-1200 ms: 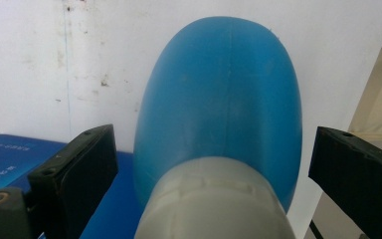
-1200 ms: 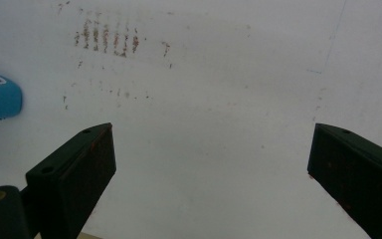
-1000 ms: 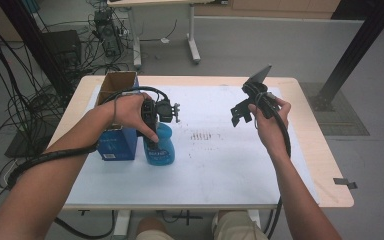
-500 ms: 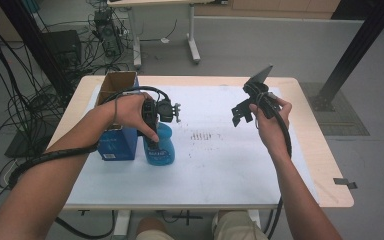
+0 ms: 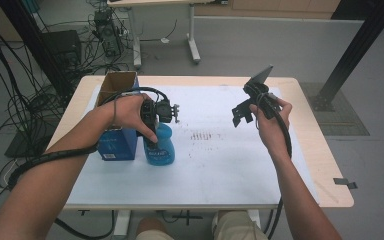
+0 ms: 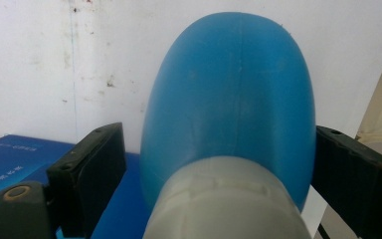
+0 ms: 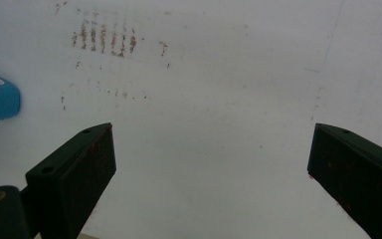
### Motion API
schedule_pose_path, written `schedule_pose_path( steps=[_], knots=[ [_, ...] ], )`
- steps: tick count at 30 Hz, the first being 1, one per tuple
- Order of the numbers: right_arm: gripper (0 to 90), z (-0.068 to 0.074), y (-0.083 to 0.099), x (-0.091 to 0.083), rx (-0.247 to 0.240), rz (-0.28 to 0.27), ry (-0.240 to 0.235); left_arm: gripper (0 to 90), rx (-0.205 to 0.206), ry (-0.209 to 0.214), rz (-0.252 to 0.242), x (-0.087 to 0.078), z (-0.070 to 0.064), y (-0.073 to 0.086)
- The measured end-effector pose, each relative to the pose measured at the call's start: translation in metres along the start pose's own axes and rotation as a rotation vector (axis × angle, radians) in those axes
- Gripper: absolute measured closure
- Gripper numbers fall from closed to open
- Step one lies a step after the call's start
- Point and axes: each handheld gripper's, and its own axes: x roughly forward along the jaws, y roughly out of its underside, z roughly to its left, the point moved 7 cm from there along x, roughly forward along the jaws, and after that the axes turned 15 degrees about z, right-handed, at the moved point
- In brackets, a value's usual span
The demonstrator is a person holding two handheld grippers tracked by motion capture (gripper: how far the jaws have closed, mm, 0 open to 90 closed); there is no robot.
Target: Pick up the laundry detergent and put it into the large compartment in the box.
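Note:
A blue plastic bottle (image 5: 160, 147) with a pale grey cap (image 6: 224, 199) stands on the white table cover next to a blue box. My left gripper (image 5: 156, 131) reaches down over it from above. In the left gripper view the bottle (image 6: 234, 99) sits between the open jaws of my left gripper (image 6: 219, 164); the right-hand jaw is against it and a narrow gap shows beside the other. My right gripper (image 5: 242, 114) is held up over the right half of the table. My right gripper (image 7: 211, 164) is open, with bare table cover between its jaws.
The blue box (image 5: 115, 145) has an open cardboard top and stands at the table's left, touching the bottle. Brown smudges (image 5: 205, 136) mark the white cover (image 5: 220, 175) at the middle. Cables and a second table lie on the floor beyond.

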Motion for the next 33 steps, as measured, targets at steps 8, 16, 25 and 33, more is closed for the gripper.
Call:
schedule_pose_path(
  steps=[8, 16, 25, 33],
  knots=[
    [4.8, 0.0003, -0.0005, 0.0003, 0.001, 0.000, 0.002, 16.8, 0.007, -0.012, 0.001, 0.0009, -0.0002, -0.0015],
    [4.8, 0.0011, -0.0019, 0.0021, 0.001, 0.006, 0.003, 20.6, 0.011, -0.008, 0.006, 0.0034, 0.0006, -0.0011],
    [4.8, 0.0024, -0.0037, 0.0032, 0.002, 0.009, 0.006, 25.6, 0.014, -0.008, 0.004, 0.0051, 0.0016, -0.0014],
    [4.9, 0.0020, -0.0046, 0.0045, 0.002, 0.011, 0.004, 28.2, 0.016, -0.004, 0.005, 0.0047, 0.0024, -0.0040]
  ],
)
